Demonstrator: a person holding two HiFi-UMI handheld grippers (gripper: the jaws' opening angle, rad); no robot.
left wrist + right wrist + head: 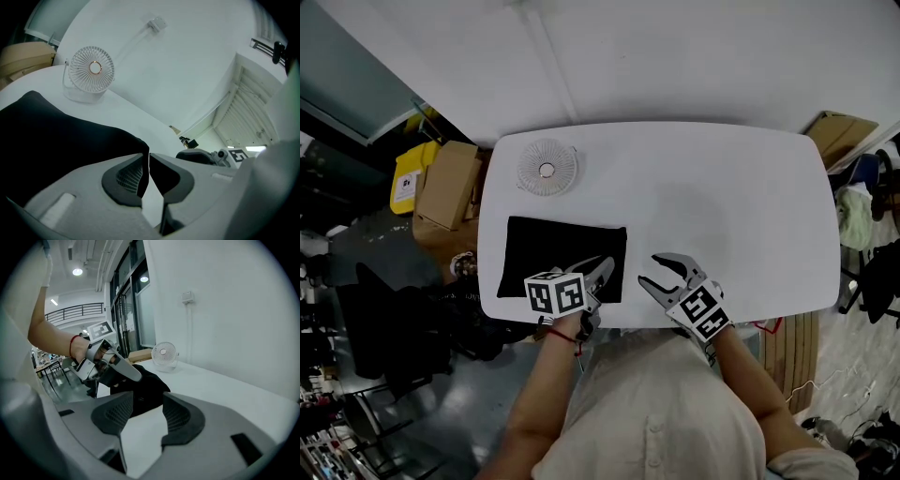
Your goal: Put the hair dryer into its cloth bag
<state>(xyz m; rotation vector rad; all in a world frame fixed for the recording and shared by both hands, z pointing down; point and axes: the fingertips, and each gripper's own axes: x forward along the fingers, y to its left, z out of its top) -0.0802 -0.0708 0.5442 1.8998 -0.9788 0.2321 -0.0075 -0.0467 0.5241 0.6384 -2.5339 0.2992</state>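
The black cloth bag (553,248) lies flat on the left half of the white table (722,206). My left gripper (605,265) is at the bag's near right corner. In the left gripper view, its jaws (146,161) are shut on a thin fold of the bag (61,140). My right gripper (649,268) hovers just right of the bag, open, with only bare table between its jaws (147,397). The right gripper view shows the left gripper (112,364) lifting the bag's edge (145,380). No hair dryer shows in any view.
A small white desk fan (547,169) stands at the table's far left, behind the bag. Cardboard boxes (450,183) and a yellow item (408,178) sit on the floor left of the table. More clutter (858,216) lies past its right end.
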